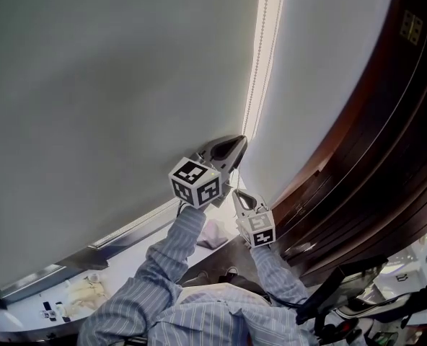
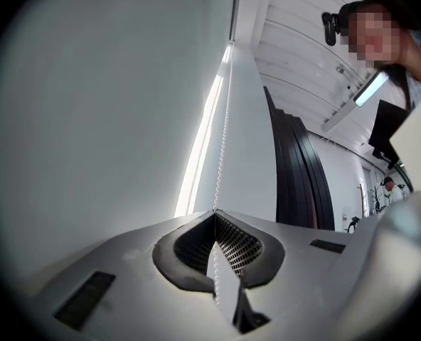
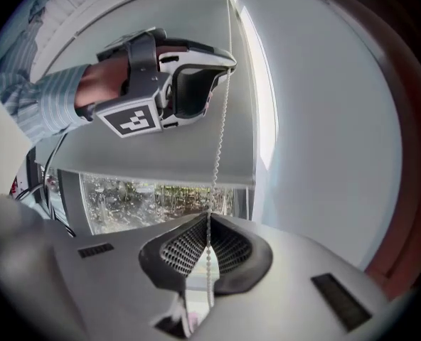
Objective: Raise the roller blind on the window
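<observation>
The grey roller blind (image 1: pixel 112 85) fills the window, and its white bead chain (image 1: pixel 259 63) hangs down the bright gap at its right edge. In the head view my left gripper (image 1: pixel 240 143) is on the chain, the higher of the two. My right gripper (image 1: pixel 236 193) is just below it. In the left gripper view the left gripper (image 2: pixel 215 213) is shut on the chain (image 2: pixel 223 141). The right gripper (image 3: pixel 208 217) is shut on the chain (image 3: pixel 220 141) too, with the left gripper (image 3: pixel 227 64) above it. The blind's bottom bar (image 3: pixel 161 177) hangs over a strip of glass (image 3: pixel 146 199).
A second pale blind (image 1: pixel 322 63) hangs right of the chain. Dark wooden panelling (image 1: pixel 372 164) curves along the right side. The window sill (image 1: pixel 127 233) runs below, with small items on a ledge (image 1: pixel 84 290) at lower left. The person's striped sleeves (image 1: pixel 163 258) reach up from below.
</observation>
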Demonstrator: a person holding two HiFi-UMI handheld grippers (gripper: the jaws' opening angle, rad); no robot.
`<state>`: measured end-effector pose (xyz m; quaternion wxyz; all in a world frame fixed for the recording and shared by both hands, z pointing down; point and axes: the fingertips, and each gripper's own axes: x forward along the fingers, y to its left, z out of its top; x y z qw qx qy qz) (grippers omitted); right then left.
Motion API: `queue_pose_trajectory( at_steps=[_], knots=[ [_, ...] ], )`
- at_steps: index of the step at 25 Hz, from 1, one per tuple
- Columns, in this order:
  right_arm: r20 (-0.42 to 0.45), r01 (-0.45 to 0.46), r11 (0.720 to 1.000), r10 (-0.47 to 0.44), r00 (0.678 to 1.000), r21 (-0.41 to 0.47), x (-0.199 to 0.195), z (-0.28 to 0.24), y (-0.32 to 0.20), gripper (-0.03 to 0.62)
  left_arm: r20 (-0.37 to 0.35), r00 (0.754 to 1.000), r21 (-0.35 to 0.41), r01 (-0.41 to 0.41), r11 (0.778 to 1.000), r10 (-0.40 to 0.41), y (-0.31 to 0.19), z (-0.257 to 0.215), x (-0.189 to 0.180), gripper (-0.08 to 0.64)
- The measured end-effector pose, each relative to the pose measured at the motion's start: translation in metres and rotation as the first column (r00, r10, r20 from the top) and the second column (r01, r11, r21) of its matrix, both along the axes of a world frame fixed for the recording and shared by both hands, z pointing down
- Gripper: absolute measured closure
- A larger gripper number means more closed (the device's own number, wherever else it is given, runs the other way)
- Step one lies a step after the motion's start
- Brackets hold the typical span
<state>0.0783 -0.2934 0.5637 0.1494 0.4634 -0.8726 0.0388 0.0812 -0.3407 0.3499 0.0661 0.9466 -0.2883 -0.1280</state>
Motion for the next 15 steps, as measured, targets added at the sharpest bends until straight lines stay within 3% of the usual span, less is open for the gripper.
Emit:
queue_pose_trajectory(
  at_steps=[5, 9, 12, 15],
  knots=[
    [-0.059, -0.014, 0.982, 0.003, 0.998, -0.188, 0.01, 0.088, 0.018, 0.578, 0.051, 0.999, -0.141, 0.018, 0.99, -0.011, 0.008, 0.089, -0.003, 0.554],
    [-0.017, -0.006, 0.968, 0.002, 1.0, -0.251, 0.011, 0.1, 0.025, 0.578, 0.015, 1.0, -0.191, 0.027, 0.981, -0.024, 0.006, 0.11, -0.009, 0.555],
    [0.083, -0.02, 0.981, 0.037, 0.996, -0.193, 0.021, 0.051, 0.023, 0.578, 0.022, 1.0, -0.208, 0.014, 0.978, -0.01, 0.001, 0.107, -0.011, 0.555],
    [0.235, -0.025, 1.0, 0.027, 0.972, -0.01, 0.033, -0.056, 0.018, 0.577, 0.029, 0.999, -0.193, 0.037, 0.981, -0.031, -0.001, 0.106, -0.02, 0.555]
  ],
)
